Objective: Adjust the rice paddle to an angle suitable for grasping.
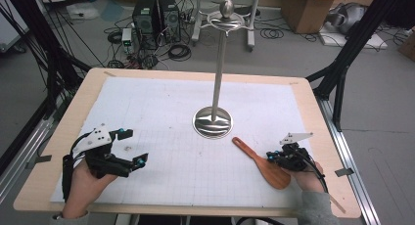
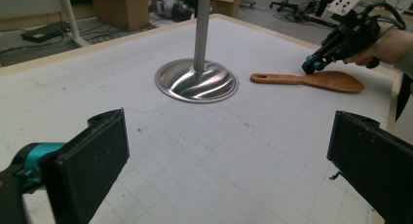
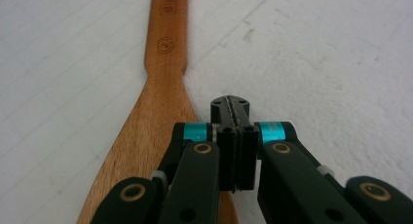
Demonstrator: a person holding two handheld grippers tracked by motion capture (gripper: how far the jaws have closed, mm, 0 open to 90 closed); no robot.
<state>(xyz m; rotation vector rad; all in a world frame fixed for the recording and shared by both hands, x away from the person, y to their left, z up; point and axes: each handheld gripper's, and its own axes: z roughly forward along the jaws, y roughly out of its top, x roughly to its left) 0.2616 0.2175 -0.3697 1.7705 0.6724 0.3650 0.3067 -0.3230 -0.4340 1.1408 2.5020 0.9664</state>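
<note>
Wooden spatula (image 3: pixel 160 102) flat on mat, just beside right hand-held gripper (image 3: pixel 233 107); jaws clenched, nothing betw.

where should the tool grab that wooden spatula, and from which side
Probably the narrow straight handle, which points toward the stand's base. It lies flat on the mat, so come from above, jaws straddling its width. The blade is wide and thin, harder to span. The right tool sits shut at the blade's edge and would have to open first.
</note>
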